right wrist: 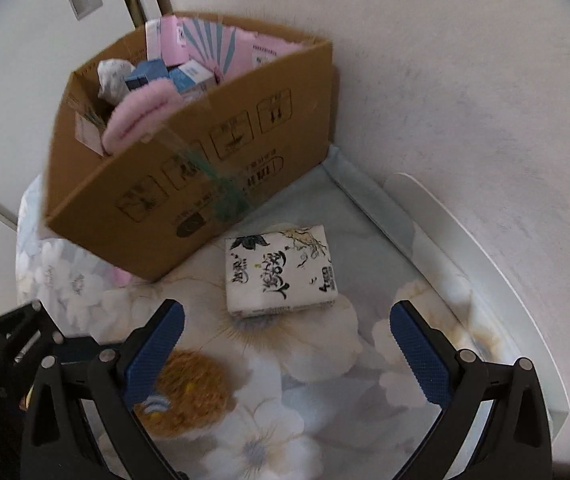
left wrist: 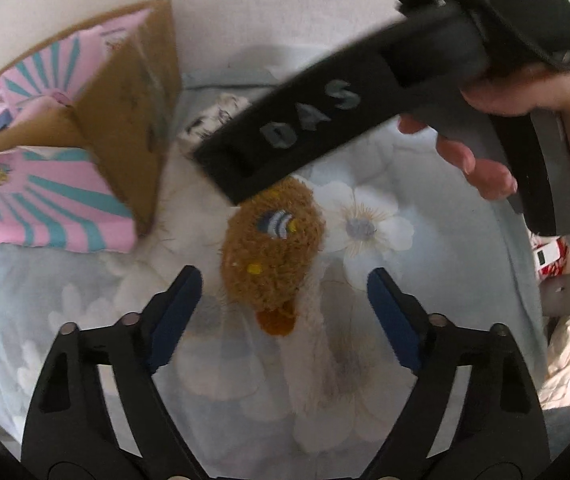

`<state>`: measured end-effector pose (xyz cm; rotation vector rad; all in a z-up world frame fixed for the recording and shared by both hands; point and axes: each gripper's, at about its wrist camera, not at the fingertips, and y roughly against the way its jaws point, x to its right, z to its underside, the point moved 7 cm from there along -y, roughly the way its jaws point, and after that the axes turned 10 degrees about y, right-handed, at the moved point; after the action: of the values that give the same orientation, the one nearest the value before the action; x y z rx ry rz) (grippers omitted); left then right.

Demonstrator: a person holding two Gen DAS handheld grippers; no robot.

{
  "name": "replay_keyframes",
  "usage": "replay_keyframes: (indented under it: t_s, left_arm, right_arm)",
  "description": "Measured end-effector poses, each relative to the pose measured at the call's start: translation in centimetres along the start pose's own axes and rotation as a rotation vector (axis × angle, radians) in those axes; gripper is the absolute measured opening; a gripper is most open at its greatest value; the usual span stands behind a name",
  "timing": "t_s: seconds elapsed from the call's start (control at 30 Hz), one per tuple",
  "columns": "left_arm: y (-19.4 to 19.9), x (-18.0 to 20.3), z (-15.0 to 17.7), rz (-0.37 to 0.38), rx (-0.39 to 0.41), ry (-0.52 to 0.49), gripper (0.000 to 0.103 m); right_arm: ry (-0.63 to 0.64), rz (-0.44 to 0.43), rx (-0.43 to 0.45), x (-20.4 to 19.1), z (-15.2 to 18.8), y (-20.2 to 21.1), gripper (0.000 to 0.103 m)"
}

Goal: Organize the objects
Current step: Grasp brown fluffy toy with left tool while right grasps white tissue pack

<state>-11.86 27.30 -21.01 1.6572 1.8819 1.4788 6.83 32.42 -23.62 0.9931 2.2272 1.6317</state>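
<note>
A brown fuzzy plush toy (left wrist: 273,248) with an orange beak and a stitched bee lies on the floral bedcover (left wrist: 425,184). My left gripper (left wrist: 283,272) hangs over it, jaws apart, the toy between the blue pads with a gap on each side. In the right wrist view the same toy (right wrist: 193,396) shows at lower left, partly behind a finger. My right gripper (right wrist: 287,304) is open and empty just in front of a white tissue pack (right wrist: 281,272) with black lettering. A hand (left wrist: 485,160) holds the right gripper's black body (left wrist: 305,132) above the toy.
A cardboard box (right wrist: 205,160) with pink packs, blue cartons and a pink fluffy item stands at the back against the wall. Another pink-and-teal pack (left wrist: 45,204) lies beside it. A white rail (right wrist: 465,240) bounds the bedcover on the right.
</note>
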Motion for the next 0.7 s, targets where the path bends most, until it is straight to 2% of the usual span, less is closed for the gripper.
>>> replay_keyframes:
  t_s: [0.17, 0.27, 0.37, 0.53, 0.7]
  left_arm:
    - [-1.0, 0.3, 0.2, -0.010, -0.013, -0.015, 0.073]
    - [-1.2, 0.3, 0.1, -0.008, -0.012, -0.006, 0.071]
    - [-1.4, 0.4, 0.2, -0.018, -0.012, -0.016, 0.064]
    - [-1.4, 0.2, 0.1, -0.033, -0.011, -0.029, 0.042]
    - [-1.2, -0.1, 0.2, -0.029, -0.007, -0.019, 0.037]
  right_arm:
    - [0.012, -0.016, -0.009, 0.4, -0.3, -1.3, 0.098]
    - [0.018, -0.020, -0.014, 0.5, -0.6, -1.6, 0.092]
    - [0.022, -0.021, -0.019, 0.5, -0.7, -1.9, 0.086]
    - [0.022, -0.033, -0.030, 0.4, -0.9, -2.2, 0.061]
    - [0.017, -0.030, -0.034, 0.5, -0.8, -2.2, 0.059]
